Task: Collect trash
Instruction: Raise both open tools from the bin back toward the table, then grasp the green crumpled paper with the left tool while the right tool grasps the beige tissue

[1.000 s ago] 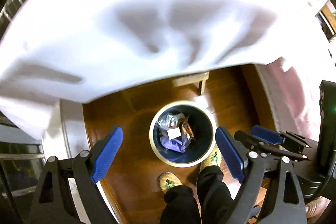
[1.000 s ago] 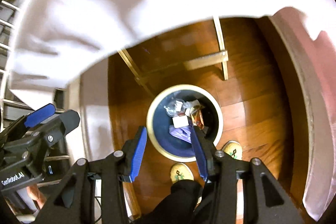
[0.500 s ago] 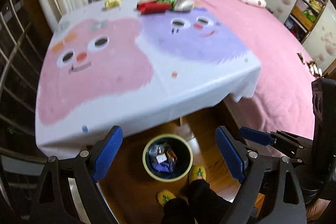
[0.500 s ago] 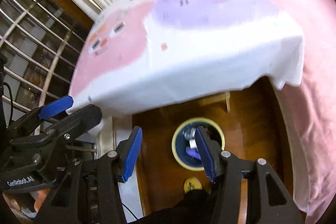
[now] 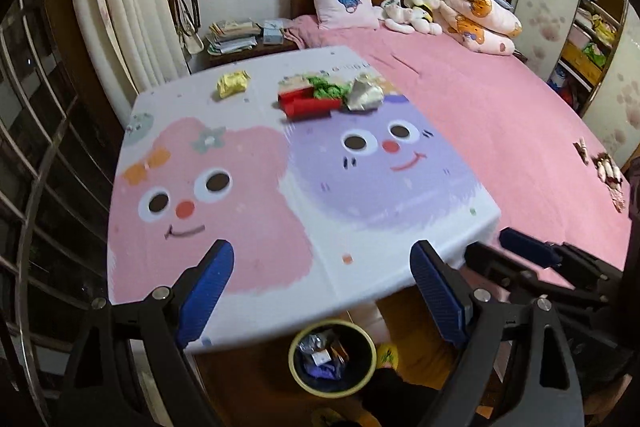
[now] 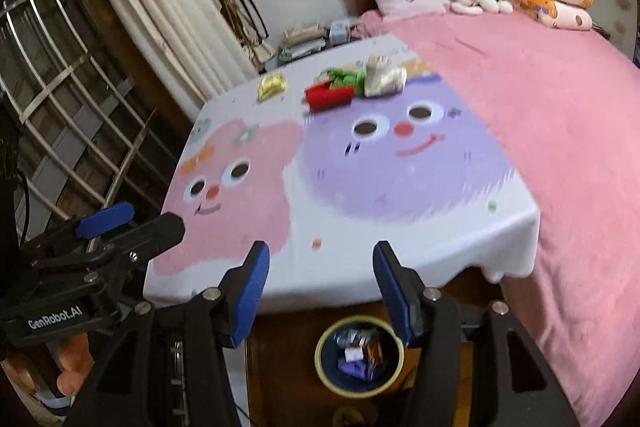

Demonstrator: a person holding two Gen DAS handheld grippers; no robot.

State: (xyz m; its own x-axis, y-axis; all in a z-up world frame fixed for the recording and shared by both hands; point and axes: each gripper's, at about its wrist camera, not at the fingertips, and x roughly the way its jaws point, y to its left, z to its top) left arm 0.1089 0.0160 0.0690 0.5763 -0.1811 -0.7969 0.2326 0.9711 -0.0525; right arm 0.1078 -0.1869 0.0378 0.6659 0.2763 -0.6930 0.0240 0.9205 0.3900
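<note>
A round bin point(image 5: 335, 358) point(image 6: 360, 355) with a cream rim stands on the wood floor below the table's near edge, holding several wrappers. At the table's far side lie a yellow wrapper point(image 5: 233, 83) point(image 6: 272, 85), a red box point(image 5: 310, 104) point(image 6: 330, 95), green crumpled trash point(image 5: 327, 87) point(image 6: 345, 76) and a pale crumpled packet point(image 5: 365, 93) point(image 6: 385, 78). My left gripper point(image 5: 322, 281) hangs open and empty above the near table edge. My right gripper point(image 6: 320, 275) is beside it, its jaws opening with nothing between them.
The table wears a cloth point(image 5: 248, 187) printed with a pink and a purple cartoon face. A pink bed point(image 5: 500, 115) with pillows and plush toys runs along the right. A nightstand point(image 5: 240, 41) with papers, a curtain point(image 5: 124, 7) and window bars point(image 6: 60, 99) stand at left.
Both grippers rose from under the cloth beside the bin to above the table edge, tilting up so the tabletop and bed came into view. The right gripper's jaws spread wider.
</note>
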